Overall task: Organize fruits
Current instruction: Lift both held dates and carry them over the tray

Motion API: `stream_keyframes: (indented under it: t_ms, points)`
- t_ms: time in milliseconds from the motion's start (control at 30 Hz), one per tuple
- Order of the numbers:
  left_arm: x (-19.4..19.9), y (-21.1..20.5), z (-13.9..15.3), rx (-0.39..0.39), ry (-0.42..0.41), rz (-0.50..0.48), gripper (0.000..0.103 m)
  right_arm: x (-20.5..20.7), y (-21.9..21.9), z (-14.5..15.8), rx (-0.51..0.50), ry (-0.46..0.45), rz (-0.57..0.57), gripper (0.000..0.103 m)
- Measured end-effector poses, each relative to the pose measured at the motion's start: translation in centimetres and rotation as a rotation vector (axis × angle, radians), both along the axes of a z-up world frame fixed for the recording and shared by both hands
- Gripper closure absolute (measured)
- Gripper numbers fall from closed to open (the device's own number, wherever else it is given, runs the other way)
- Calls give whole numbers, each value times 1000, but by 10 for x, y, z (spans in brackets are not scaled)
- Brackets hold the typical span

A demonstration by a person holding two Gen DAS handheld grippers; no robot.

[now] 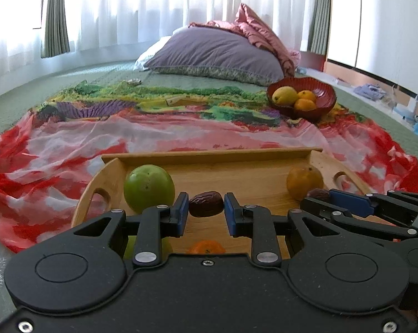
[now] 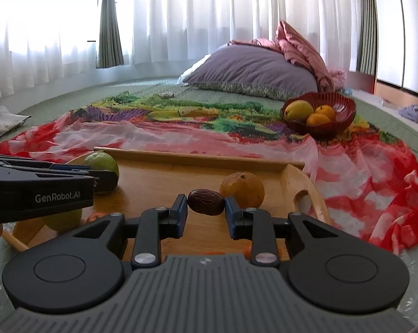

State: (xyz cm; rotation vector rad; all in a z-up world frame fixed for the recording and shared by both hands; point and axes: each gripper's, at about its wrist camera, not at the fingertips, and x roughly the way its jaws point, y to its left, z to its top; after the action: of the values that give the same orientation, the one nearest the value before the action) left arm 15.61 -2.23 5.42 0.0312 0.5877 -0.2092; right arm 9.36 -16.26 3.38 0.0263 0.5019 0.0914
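A wooden tray [image 1: 236, 156] lies on a colourful cloth on the bed. On it are a green apple [image 1: 148, 187], an orange [image 1: 304, 181], and brown dates. My left gripper [image 1: 206, 211] has its blue pads on both sides of a date [image 1: 206, 207]. My right gripper [image 2: 206, 208] has its pads on both sides of another date [image 2: 206, 202], next to the orange [image 2: 242, 188]. A red bowl [image 1: 324, 94] at the far right holds a mango [image 1: 285, 95] and two oranges. The right gripper also shows in the left wrist view [image 1: 328, 197].
A grey pillow [image 1: 217, 55] and a pink quilt lie at the back before white curtains. A second green fruit [image 2: 64, 219] and a small orange [image 1: 207, 247] lie at the tray's near edge. A crumpled bag [image 2: 6, 120] lies far left. Clutter lies on the floor at right.
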Motion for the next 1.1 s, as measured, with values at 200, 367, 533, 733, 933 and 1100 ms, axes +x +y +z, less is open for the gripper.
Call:
stream_keyframes:
  t_ms: [200,367,533,733,933,1100]
  points:
    - [15,-1,-12,11,38,11,77,13,-1,-9,0,36,-10,69]
    - [20,-2,-19,25,47,19,77,19,-1,-15,-9,59,-14,69]
    - [21,-5,-21,46,39,10,77,21,-1,-20,-16,74,-16,69]
    - [24,-7,-20,41,44,-17,77,24,-2,-22,-15,81,-20,69]
    - [34,-10,-15,46,44,-39,77,28,-2,-21,-29,78,-17,69]
    - [44,-12,-12,42,52,-44,77,29,-3,-17,-24,72,-13,69]
